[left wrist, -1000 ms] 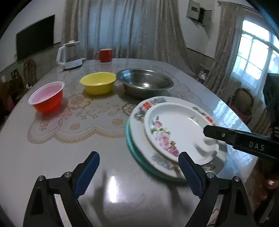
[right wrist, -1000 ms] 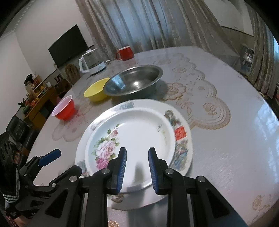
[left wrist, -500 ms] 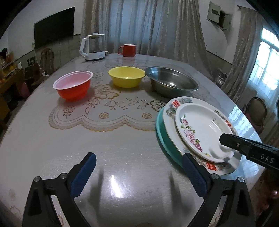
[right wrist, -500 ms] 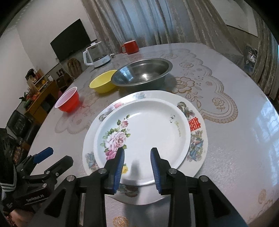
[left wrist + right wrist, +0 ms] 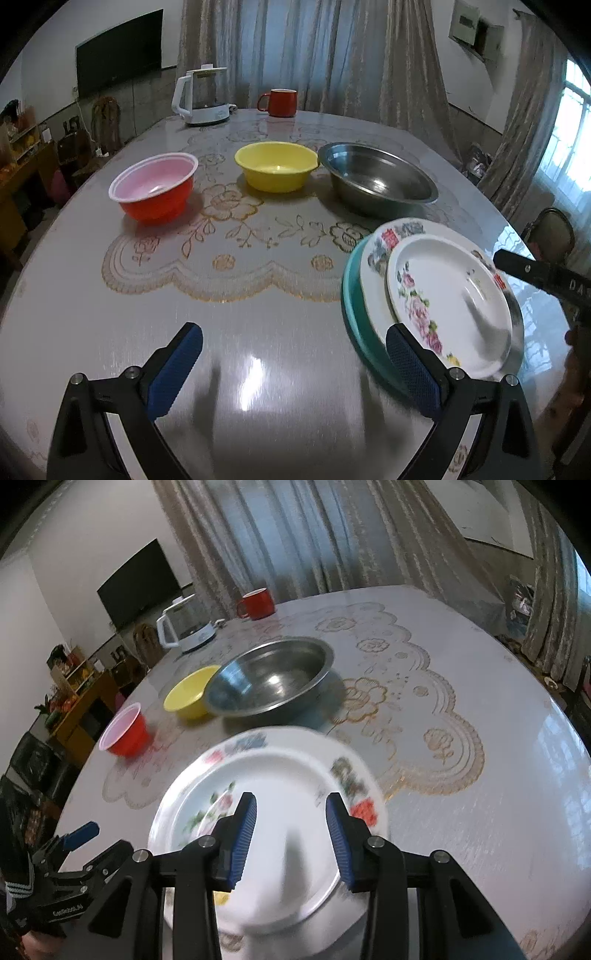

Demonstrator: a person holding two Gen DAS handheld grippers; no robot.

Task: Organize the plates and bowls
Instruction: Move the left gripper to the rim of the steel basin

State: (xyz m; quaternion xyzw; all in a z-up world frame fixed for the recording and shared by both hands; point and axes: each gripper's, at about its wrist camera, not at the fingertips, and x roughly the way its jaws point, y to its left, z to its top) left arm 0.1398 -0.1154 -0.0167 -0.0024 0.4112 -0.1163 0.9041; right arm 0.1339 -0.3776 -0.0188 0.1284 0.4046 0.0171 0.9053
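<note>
A stack of plates lies at the table's near right: a small white rose plate [image 5: 448,295] on a larger patterned plate [image 5: 380,258] on a teal plate [image 5: 351,295]. Beyond stand a red bowl [image 5: 155,188], a yellow bowl [image 5: 277,166] and a steel basin [image 5: 376,179]. My left gripper [image 5: 291,365] is open and empty above the bare table, left of the stack. My right gripper [image 5: 290,834] is open and empty, raised over the rose plate [image 5: 273,819]; its arm shows in the left wrist view [image 5: 543,273]. The bowls also show in the right wrist view: red [image 5: 125,731], yellow [image 5: 190,692], steel [image 5: 273,679].
A white kettle [image 5: 203,96] and a red mug [image 5: 280,102] stand at the far side of the table. A lace mat [image 5: 229,236] lies under the bowls. A chair [image 5: 554,236] stands beyond the right table edge.
My right gripper has opened wider and risen from the rose plate. My left gripper has drawn back and swung left, so the bowls sit nearer the middle of its view.
</note>
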